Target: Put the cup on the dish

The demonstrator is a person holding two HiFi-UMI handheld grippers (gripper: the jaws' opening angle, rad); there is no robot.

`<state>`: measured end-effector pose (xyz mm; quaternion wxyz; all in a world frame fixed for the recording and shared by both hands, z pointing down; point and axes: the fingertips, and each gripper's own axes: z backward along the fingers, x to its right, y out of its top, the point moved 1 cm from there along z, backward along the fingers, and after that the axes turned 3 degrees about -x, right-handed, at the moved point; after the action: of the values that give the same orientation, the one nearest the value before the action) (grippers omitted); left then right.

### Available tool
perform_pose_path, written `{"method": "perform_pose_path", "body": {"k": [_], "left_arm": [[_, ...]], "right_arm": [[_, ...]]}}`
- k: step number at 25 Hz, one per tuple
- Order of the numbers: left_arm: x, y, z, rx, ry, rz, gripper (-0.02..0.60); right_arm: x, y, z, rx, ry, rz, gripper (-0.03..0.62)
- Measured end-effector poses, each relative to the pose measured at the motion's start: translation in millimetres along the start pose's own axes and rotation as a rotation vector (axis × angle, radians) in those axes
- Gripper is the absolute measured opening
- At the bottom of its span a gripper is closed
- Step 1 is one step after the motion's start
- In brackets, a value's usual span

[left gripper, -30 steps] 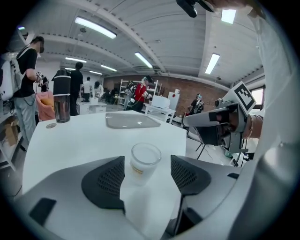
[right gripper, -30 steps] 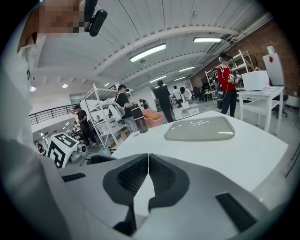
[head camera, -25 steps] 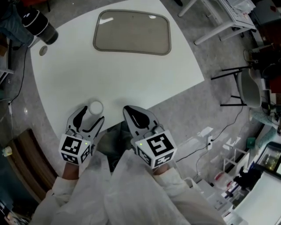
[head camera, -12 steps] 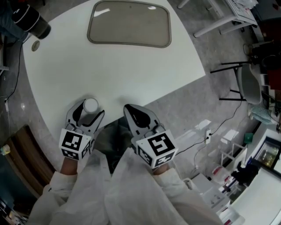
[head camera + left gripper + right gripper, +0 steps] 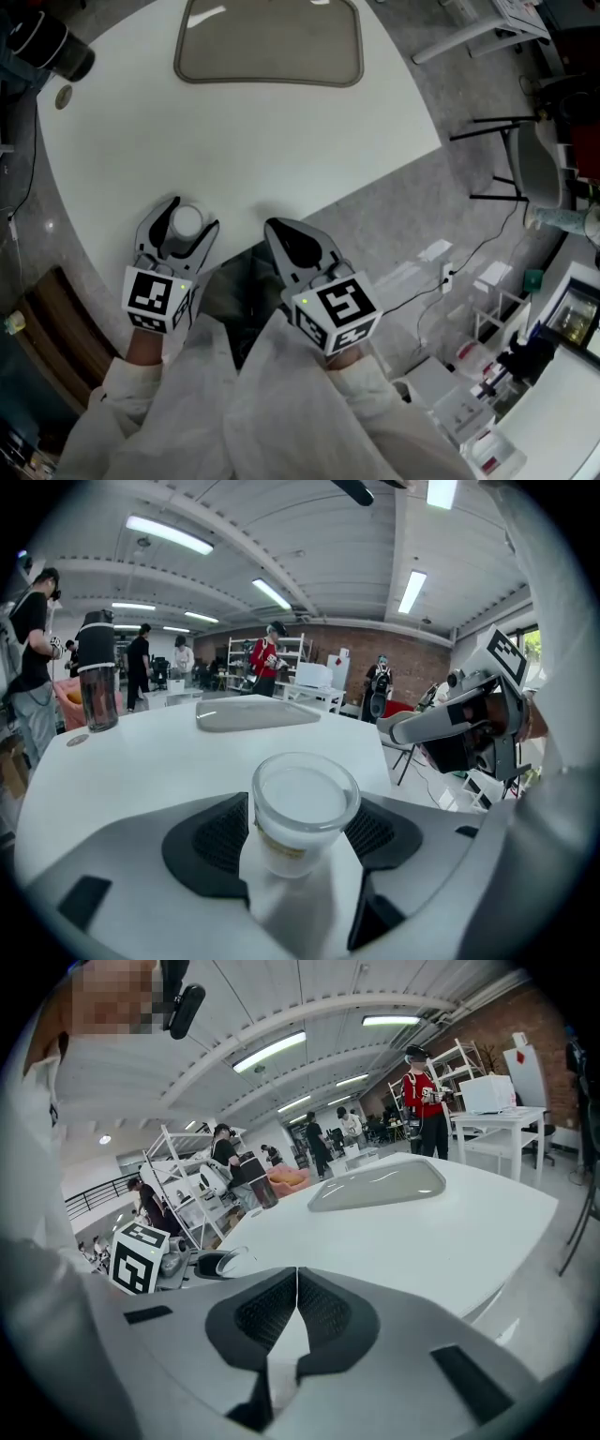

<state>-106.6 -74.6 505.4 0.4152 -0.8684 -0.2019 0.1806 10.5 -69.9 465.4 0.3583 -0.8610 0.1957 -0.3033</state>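
1. Overall, a white round desk (image 5: 281, 141) fills the upper half of the head view, over a grey floor.
2. Dish (image 5: 270, 42): a grey-tan rounded-rectangle tray, lying flat at the far side of the desk with nothing on it.
3. Right claw (image 5: 277, 231): held at the near desk edge, to the right of the left claw. The right gripper view shows its 2 jaws pressed together with nothing between them.
4. Left claw (image 5: 193, 212): low over the near part of the desk. The left gripper view shows its 2 jaws standing apart, 1 on each side of the cup, with the dark pads close to the cup's wall. A narrow gap shows lower down, so a firm grip is not confirmed.
5. Dark bottle (image 5: 47, 47): upright at the far left edge of the desk, well apart from both claws.
6. Cup (image 5: 186, 221): small, pale and translucent, upright on the desk between the left claw's jaws, well apart from the dish.
7. Small round disc (image 5: 64, 96): flat on the desk just beside the bottle.
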Motion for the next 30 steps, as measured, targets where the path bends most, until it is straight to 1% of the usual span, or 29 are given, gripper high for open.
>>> {"method": "perform_pose_path", "body": {"k": [5,8,10,15,19,30], "left_arm": [[2,1,-6,-0.005,-0.009,-0.028,0.293],[0,4,-8,0.007,0.001,-0.017,0.293],[-1,5,-9,0.013,-0.007,-0.008,0.291],[-2,3,-8,0.01,-0.006,-0.031,0.282],[-3,4,-8,0.006,0.0,-0.028,0.276],[0,5,-6,0.003,-0.041,-0.022,0.272]], "right_arm": [[4,0,-2,0.001,-0.007,-0.01,0.014],[5,0,-2,0.0,-0.009,-0.018,0.014],[5,-1,-3,0.0,-0.007,-0.016,0.014],[5,-1,-4,0.003,-0.009,-0.016,0.014],[8,1,-3,0.006,-0.018,-0.017,0.014],[5,14,2,0.028,-0.018,-0.007,0.015]]}}
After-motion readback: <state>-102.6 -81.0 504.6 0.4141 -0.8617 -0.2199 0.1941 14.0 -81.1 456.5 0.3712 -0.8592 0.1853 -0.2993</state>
